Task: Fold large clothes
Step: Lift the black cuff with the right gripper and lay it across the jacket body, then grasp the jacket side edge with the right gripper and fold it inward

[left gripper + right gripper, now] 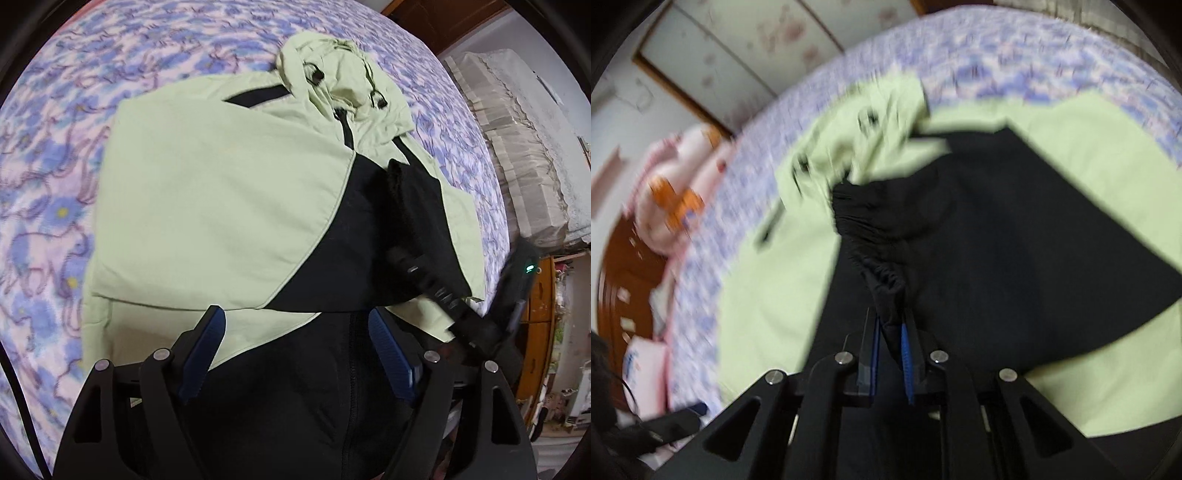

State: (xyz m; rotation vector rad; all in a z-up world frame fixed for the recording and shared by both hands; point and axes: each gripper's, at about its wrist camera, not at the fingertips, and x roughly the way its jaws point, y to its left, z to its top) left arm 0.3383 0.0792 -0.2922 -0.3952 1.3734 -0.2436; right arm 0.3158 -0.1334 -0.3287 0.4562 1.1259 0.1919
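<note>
— Pale-green and black, that jacket [207, 206] — where does it lie?

— Spread on the bed [55, 155], over the blue-and-lilac flowered bedspread, hood [332, 66] at the far end. One pale-green sleeve is folded across the chest; the black zip front is nearest the camera.

— And the black sleeve [1015, 221]?

— Its gathered cuff [871, 251] is pinched in the right hand-held gripper [890, 354]; the blue pads are nearly together with the black cloth between them.

— The left hand-held gripper [295, 347]?

— Jaws wide apart above the jacket's hem, nothing between the pads.

— Beyond the bed?

— A folded grey quilt [524, 147] on one side, pink stuffed toys [683, 177] and a wooden headboard [624, 273] on the other.
</note>
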